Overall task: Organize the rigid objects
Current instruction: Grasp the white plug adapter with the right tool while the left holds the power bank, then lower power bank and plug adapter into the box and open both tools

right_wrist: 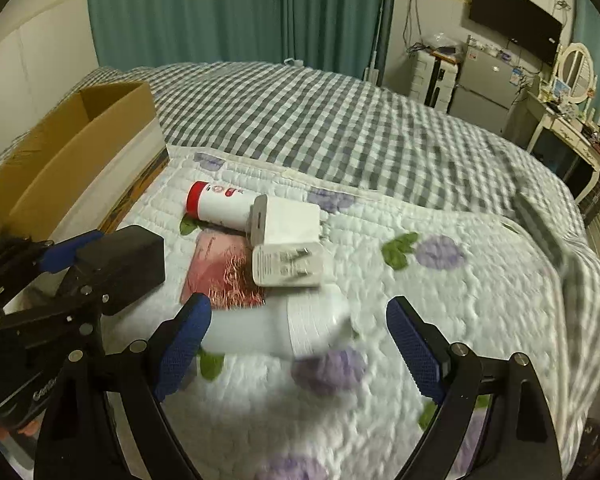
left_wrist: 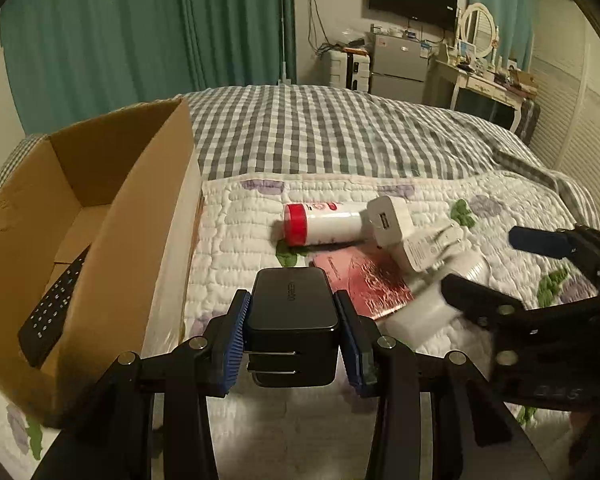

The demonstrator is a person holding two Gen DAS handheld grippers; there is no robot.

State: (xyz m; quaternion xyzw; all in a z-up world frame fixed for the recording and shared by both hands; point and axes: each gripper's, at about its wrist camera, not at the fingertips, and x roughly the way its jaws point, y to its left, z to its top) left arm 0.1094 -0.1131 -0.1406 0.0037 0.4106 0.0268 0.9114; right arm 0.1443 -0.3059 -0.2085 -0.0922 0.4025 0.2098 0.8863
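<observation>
My left gripper (left_wrist: 292,332) is shut on a black charger block (left_wrist: 292,316) with its prongs facing me, held above the quilt beside the cardboard box (left_wrist: 112,200). It also shows in the right wrist view (right_wrist: 128,264). My right gripper (right_wrist: 300,348) is open around a white bottle (right_wrist: 276,328) that lies on the quilt. Behind it lie a white charger with prongs (right_wrist: 288,264), a white USB charger (right_wrist: 284,220), a red-capped white bottle (right_wrist: 220,204) and a pink foil packet (right_wrist: 220,276).
A black remote (left_wrist: 56,300) lies inside the box at the bed's left side. The flowered quilt (right_wrist: 440,300) covers a checked bedspread (right_wrist: 320,120). A fridge, a TV and a dressing table stand at the far wall.
</observation>
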